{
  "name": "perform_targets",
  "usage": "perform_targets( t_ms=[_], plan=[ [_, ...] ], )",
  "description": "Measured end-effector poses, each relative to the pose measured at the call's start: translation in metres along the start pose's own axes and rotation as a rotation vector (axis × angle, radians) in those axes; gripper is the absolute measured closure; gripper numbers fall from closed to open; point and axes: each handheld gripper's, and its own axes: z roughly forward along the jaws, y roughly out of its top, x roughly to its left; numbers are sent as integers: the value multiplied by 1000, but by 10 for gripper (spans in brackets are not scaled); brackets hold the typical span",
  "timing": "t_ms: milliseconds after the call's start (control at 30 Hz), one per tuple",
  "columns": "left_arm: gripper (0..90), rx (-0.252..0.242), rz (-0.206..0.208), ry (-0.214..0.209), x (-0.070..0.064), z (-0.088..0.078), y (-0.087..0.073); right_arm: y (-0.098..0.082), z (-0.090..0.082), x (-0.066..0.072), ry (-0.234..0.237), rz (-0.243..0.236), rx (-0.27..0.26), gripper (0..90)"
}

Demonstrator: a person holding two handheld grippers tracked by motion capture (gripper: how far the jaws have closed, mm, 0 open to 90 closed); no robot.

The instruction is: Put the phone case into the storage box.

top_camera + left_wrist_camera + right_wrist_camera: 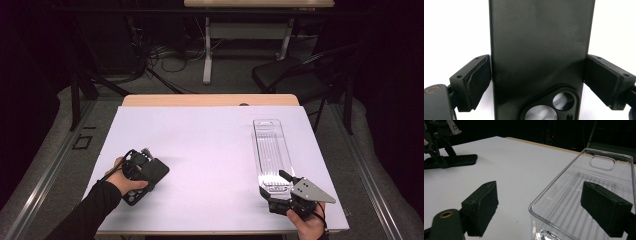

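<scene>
On the left of the white-topped table (210, 150), the left hand-held gripper (141, 172) sits over a flat matte black phone case (539, 57) with a camera cut-out at its near end. The case lies flat on the table between the two jaws, and in the left gripper view both pads (477, 82) stand right at its long edges; I cannot tell whether they press on it.

At the right side lies a long clear plastic tray (272, 150) with a ribbed floor, running away from the person. The right hand-held gripper (280, 187) is at its near end with its jaws spread: one jaw hangs over the inside of the tray, the other outside its left wall above bare table. Neither pad (482, 207) touches the plastic.
</scene>
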Motion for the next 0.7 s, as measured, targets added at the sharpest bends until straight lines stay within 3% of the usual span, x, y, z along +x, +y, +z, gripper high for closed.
perform_targets(
  t_ms=[700],
  plan=[
    [136, 7, 3, 3, -2, -2, 1, -1, 0, -1, -1, -6, 8, 140]
  ],
)
